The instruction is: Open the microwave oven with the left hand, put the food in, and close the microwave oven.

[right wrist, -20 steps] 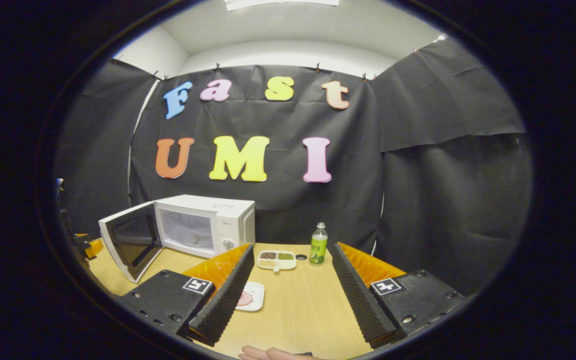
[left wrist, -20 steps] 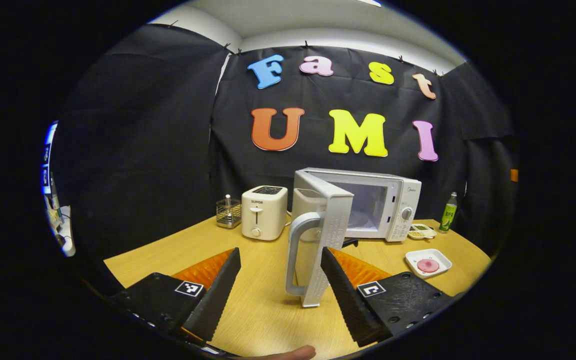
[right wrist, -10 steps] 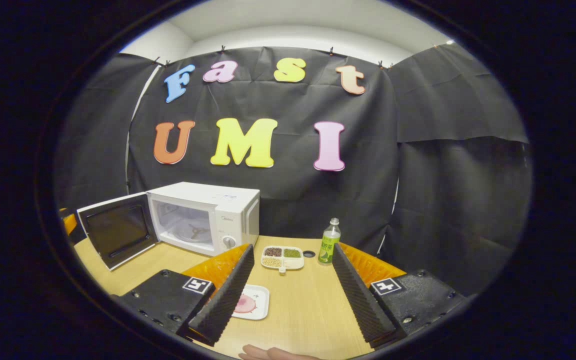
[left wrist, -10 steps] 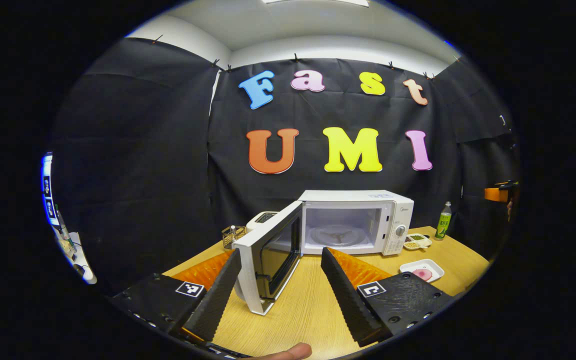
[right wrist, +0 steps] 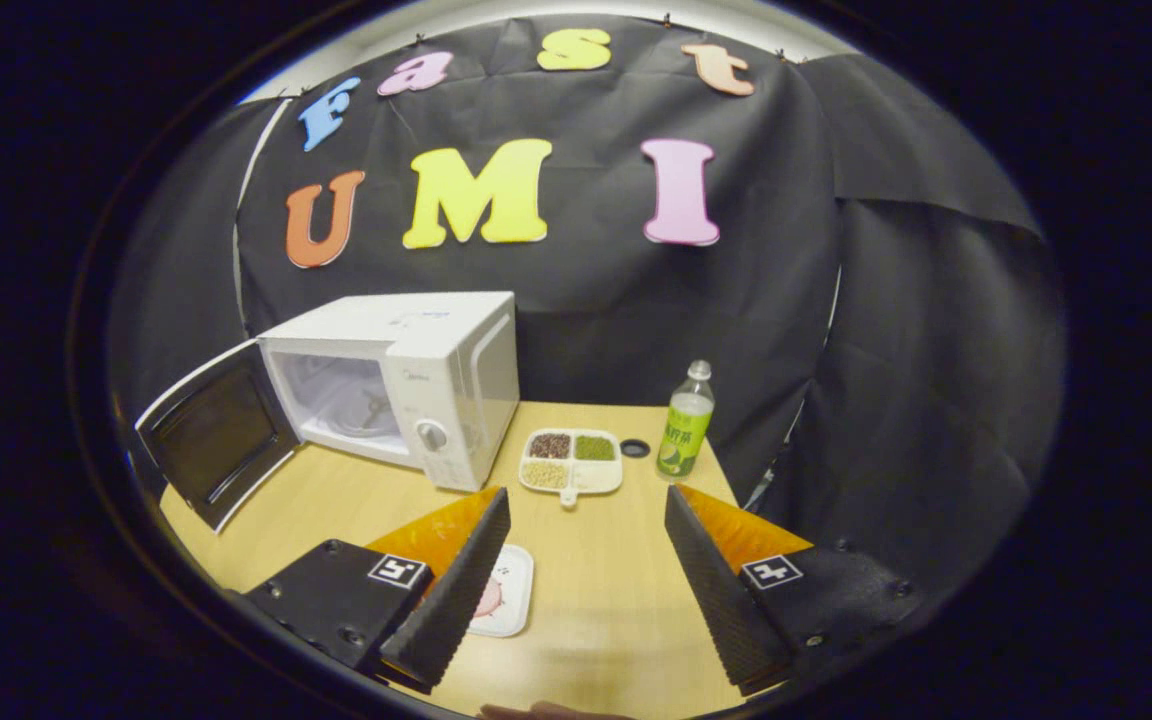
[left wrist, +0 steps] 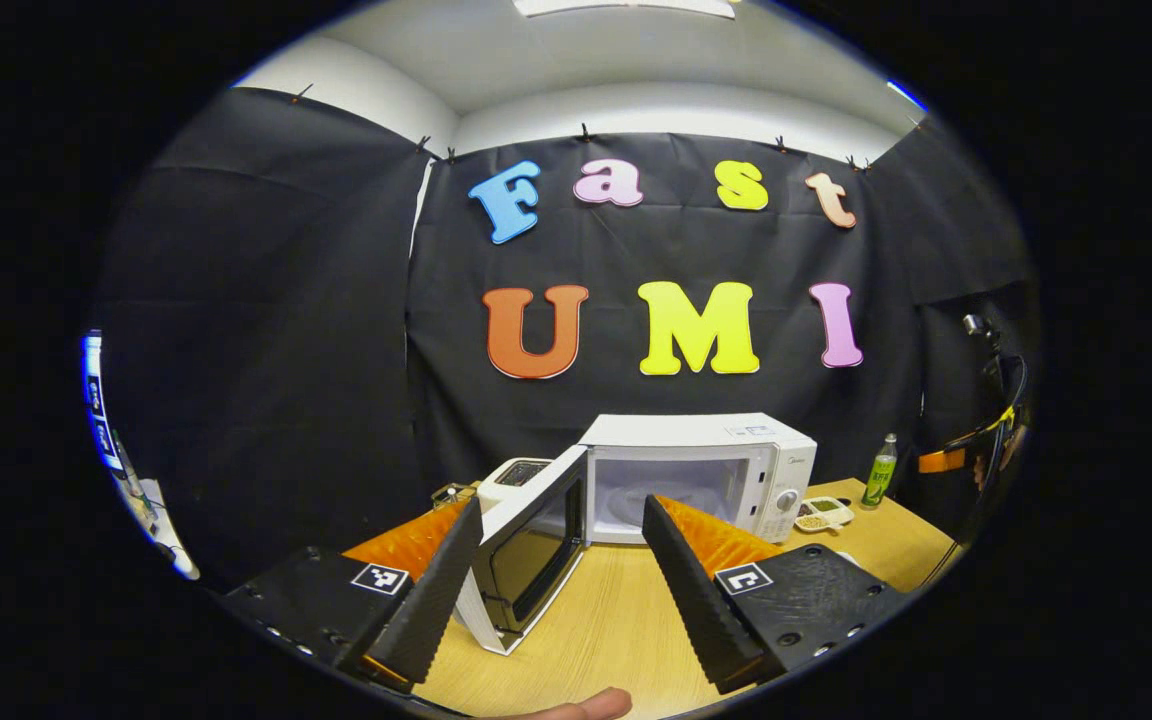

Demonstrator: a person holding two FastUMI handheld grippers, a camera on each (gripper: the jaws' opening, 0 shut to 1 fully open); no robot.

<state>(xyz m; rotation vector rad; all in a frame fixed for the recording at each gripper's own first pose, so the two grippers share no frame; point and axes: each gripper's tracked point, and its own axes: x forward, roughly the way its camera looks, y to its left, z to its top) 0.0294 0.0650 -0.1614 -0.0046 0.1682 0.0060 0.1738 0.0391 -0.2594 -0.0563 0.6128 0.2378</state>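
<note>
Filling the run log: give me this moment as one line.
microwave door: open | left tongs: open, empty | right tongs: open, above table | food plate: on table, not loaded

microwave (right wrist: pixel 406 385): on table (right wrist: pixel 596 620), against back wall, door (right wrist: pixel 216 435) swung out to its left
divided dish (right wrist: pixel 571 462): just right of microwave
bottle (right wrist: pixel 684 422): right of dish
plate (right wrist: pixel 501 590): in front of microwave
toaster (left wrist: pixel 514 478): behind door
</note>
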